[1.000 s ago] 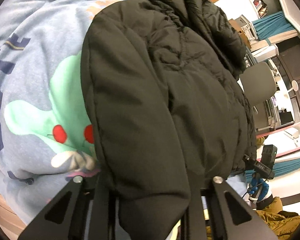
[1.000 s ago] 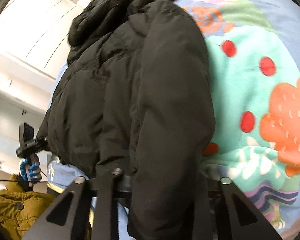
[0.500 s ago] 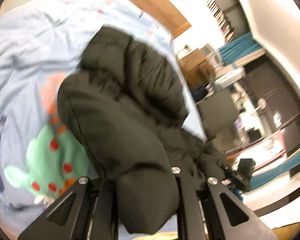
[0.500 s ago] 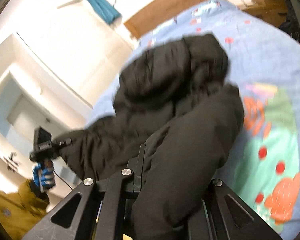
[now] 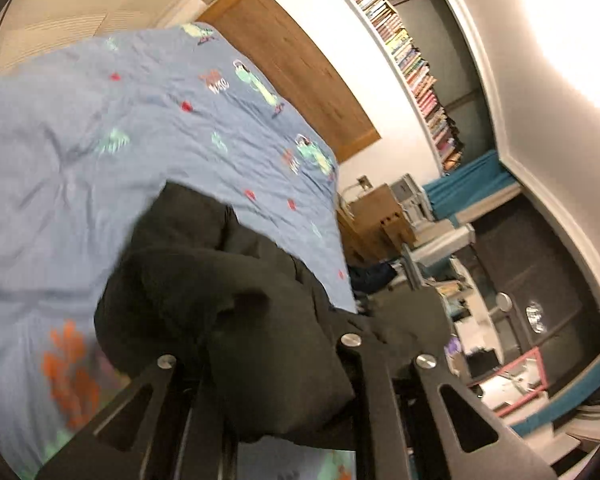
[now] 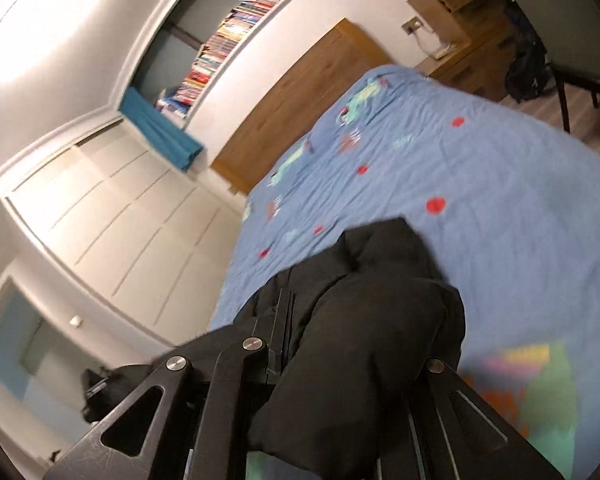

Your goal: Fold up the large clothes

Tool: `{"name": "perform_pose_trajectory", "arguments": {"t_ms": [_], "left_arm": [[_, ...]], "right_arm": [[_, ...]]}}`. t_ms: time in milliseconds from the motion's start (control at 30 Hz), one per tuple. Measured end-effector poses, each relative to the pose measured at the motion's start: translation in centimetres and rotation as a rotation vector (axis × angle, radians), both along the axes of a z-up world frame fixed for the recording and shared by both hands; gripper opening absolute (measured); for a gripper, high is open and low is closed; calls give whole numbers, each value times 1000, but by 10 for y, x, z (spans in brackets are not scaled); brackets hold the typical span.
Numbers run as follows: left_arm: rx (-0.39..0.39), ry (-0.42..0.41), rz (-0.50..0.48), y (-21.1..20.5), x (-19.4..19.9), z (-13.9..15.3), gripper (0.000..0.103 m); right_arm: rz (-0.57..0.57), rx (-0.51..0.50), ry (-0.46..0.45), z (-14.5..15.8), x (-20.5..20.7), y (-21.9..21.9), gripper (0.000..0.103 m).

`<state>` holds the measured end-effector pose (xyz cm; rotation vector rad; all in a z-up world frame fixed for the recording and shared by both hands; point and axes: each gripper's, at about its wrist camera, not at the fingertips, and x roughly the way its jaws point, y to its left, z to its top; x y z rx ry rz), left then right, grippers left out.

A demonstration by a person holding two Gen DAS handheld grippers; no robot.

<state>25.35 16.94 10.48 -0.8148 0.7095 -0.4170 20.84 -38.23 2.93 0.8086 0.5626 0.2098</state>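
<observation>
Left wrist: left gripper (image 5: 276, 420) clamps black jacket (image 5: 204, 300); right gripper (image 6: 340, 432) likewise, above bed (image 5: 80, 140)

My left gripper (image 5: 276, 364) is matte black throughout: two flat, plate-like arms that fan out toward the lower corners, each pierced by a long triangular cut-out with rounded corners. Round silver screw heads cap the pivots, three of them showing, and thin black rails run between the plates. My right gripper (image 6: 340, 360) is built alike, black plates with the same triangular windows and three bright silver screws at the joints; its surface shows faint scuffs near the lower left, and a slim upright black bar rises between the plates.
</observation>
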Motion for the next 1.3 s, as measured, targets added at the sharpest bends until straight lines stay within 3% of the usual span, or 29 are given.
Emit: {"name": "perform_pose_trajectory", "arguments": {"t_ms": [167, 267, 433, 567, 733, 867, 967, 1033, 1067, 1100, 1167, 1300], "left_arm": [[102, 31, 46, -11, 89, -6, 12], [152, 67, 68, -20, 141, -25, 12], [251, 139, 86, -37, 222, -79, 15], [285, 185, 55, -49, 263, -134, 16], [241, 218, 4, -55, 286, -188, 16], [179, 239, -13, -52, 292, -205, 16], [138, 278, -14, -49, 290, -203, 22], [84, 264, 11, -41, 284, -190, 29], [56, 246, 24, -35, 278, -181, 33], [20, 228, 38, -29, 274, -173, 35], [-34, 209, 59, -17, 266, -160, 42], [-42, 183, 86, -2, 249, -132, 43]], "right_arm": [[-65, -64, 39, -5, 77, -9, 11], [-92, -99, 75, -19, 122, -13, 11], [-124, -144, 173, -61, 192, -13, 11], [-124, -146, 263, -110, 240, -12, 11], [-97, -132, 314, -152, 268, -5, 11], [-89, -103, 321, -164, 270, -5, 12], [-85, -37, 297, -162, 266, -10, 24], [-92, 13, 269, -156, 260, -15, 52], [-99, 19, 262, -152, 259, -17, 78], [-114, 15, 252, -144, 254, -20, 86], [-122, 4, 227, -127, 247, -25, 86], [-159, -70, 185, -86, 227, -34, 86]]}}
